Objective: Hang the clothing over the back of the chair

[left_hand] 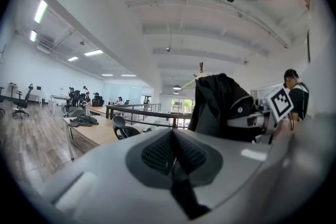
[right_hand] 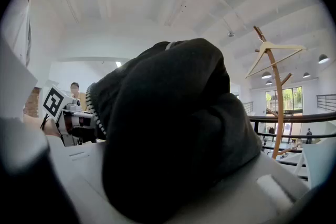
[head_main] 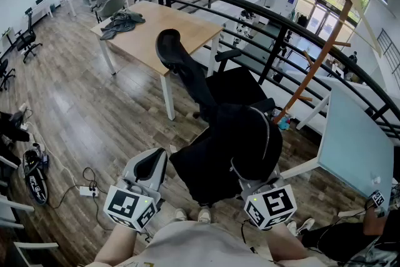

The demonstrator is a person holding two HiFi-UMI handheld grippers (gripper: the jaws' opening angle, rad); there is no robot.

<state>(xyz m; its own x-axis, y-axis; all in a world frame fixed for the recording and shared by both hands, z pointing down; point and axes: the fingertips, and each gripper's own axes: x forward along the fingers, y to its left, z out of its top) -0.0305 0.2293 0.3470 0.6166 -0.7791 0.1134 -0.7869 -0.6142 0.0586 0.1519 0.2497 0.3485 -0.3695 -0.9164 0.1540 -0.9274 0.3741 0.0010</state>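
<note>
Black, soft, matte cloth fills the right gripper view: that's the clothing [right_hand: 173,123], a zip-front garment with a pale line of zipper teeth down its left edge, bunched into a rounded heap. The right tool [head_main: 260,188] is clamped on it, smooth grey jaws closed into the folds. Over to the head view, and the clothing hangs as a thick dark bundle at centre frame, with the right tool at its 5 o'clock. The bundle overlaps the near edge of the chair [head_main: 187,75], though whether cloth touches the chair can't be made out. That chair is black, with a curved oval headrest at 11 o'clock from the bundle, a slim back sloping down from it, and a flat padded seat. The left tool [left_hand: 173,152] has a rounded grey plastic shell and dark dimpled pads pressed together, with nothing between them. It sits at 8 o'clock of the clothing, apart from it. Beyond the chair at 11 o'clock, a pale wooden tabletop [head_main: 175,25] on white legs carries a crumpled grey garment [head_main: 122,22]. A dark metal railing [head_main: 276,52] curves across at 1 o'clock. In the right gripper view, a slender wooden coat stand [right_hand: 277,107] rises at 3 o'clock. Wood-plank floor [head_main: 81,115] lies underneath.
</note>
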